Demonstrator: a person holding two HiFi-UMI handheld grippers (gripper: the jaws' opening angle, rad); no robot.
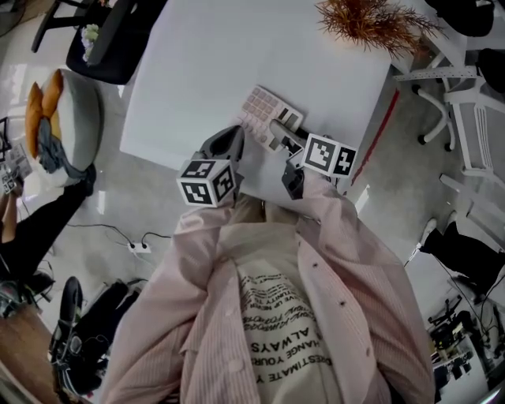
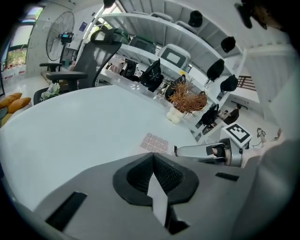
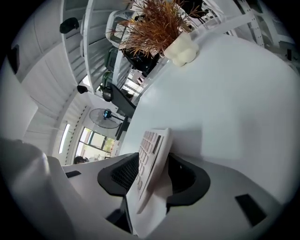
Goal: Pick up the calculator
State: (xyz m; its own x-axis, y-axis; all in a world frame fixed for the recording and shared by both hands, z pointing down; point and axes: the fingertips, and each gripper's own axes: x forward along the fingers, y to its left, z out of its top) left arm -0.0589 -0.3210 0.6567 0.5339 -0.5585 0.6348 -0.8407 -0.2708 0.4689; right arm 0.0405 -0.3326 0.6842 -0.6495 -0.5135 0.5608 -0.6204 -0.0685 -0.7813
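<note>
The calculator, pale with pinkish keys, is at the near edge of the white table. My right gripper is shut on its near end. In the right gripper view the calculator stands edge-on between the two dark pads, tilted up off the table. My left gripper hovers just left of it, shut with nothing held. From the left gripper view its jaws meet in a line, with the calculator lying beyond them and the right gripper coming in from the right.
A dried plant in a white pot stands at the table's far right corner. A dark office chair is at the far left, a white chair on the right. A power strip lies on the floor.
</note>
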